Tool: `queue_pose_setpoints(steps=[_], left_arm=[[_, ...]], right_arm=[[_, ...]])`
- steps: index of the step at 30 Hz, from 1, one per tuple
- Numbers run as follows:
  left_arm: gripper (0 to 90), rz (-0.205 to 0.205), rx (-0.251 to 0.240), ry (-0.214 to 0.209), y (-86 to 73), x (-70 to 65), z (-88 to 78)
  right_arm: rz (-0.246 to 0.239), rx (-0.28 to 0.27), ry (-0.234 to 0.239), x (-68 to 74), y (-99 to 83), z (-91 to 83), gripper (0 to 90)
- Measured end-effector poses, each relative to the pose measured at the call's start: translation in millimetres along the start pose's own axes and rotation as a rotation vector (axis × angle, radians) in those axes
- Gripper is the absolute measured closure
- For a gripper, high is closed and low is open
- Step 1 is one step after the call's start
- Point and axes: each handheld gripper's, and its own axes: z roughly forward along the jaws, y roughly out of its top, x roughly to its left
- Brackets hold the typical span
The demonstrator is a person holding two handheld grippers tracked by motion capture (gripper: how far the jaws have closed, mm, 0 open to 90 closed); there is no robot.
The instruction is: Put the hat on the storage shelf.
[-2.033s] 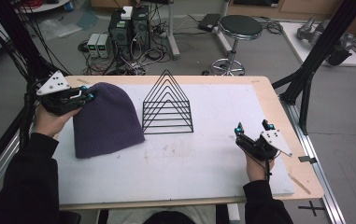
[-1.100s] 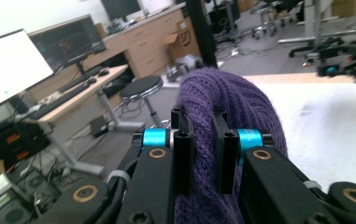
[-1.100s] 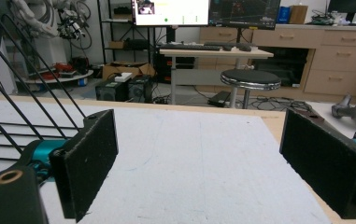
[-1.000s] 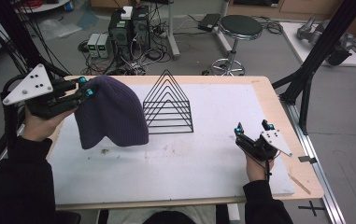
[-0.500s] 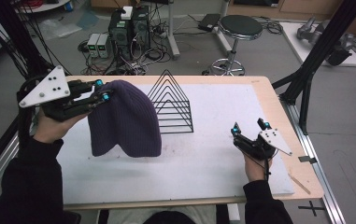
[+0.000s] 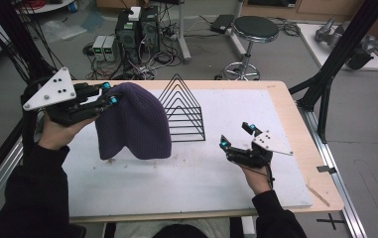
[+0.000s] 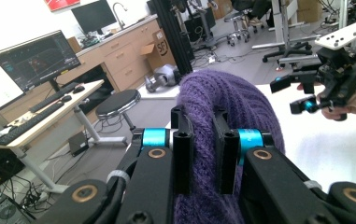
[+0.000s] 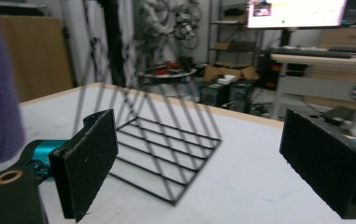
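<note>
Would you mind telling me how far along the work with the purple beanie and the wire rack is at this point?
Done: the left gripper is shut on the purple knit beanie and has it lifted, its lower edge hanging just above the white mat. In hand: the right gripper is open, empty, beside the black wire rack. Left: the beanie is not on the rack, probably its destination.

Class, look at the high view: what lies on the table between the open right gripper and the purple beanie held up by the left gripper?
Between the right gripper and the purple beanie stands the black wire rack, toward the back; nearer the person, the white mat is bare.
</note>
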Motion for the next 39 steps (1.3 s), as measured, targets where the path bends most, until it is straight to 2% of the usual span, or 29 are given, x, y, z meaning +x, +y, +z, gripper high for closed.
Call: queue_pose_setpoints(steps=[8, 10, 15, 22, 27, 29, 33, 36, 39], left_arm=[[81.3, 0.009, -0.01, -0.009, 3.8, -3.6, 2.7], [81.2, 0.01, -0.012, -0.013, 4.7, -3.8, 3.9], [81.2, 0.011, -0.018, -0.016, 7.3, -5.1, 6.4], [81.2, 0.014, -0.024, -0.027, 9.7, -7.0, 10.0], [81.2, 0.015, -0.034, -0.033, 12.5, -8.4, 13.0], [81.2, 0.016, -0.037, -0.04, 13.3, -9.3, 15.2], [81.2, 0.018, -0.039, -0.054, 14.1, -11.0, 19.9], [81.1, 0.021, -0.038, -0.061, 14.2, -12.3, 23.0], [81.1, 0.021, -0.037, -0.066, 14.3, -13.4, 24.9]], right_arm=[[-0.013, 0.019, 0.156, 31.9, 8.1, 18.4, 10.7], [-0.02, 0.02, 0.17, 34.2, 8.6, 20.8, 10.7], [-0.015, 0.06, 0.247, 44.7, 9.0, 34.1, 10.7], [-0.019, 0.079, 0.363, 65.3, 14.0, 51.6, 10.7], [-0.018, 0.09, 0.423, 77.2, 18.8, 63.3, 10.8], [-0.007, 0.114, 0.441, 81.3, 19.0, 67.2, 10.8], [-0.007, 0.113, 0.461, 83.7, 18.6, 70.8, 16.9], [0.006, 0.122, 0.483, 82.1, 19.3, 69.7, 24.7], [0.012, 0.131, 0.505, 81.0, 19.9, 68.3, 37.7]])
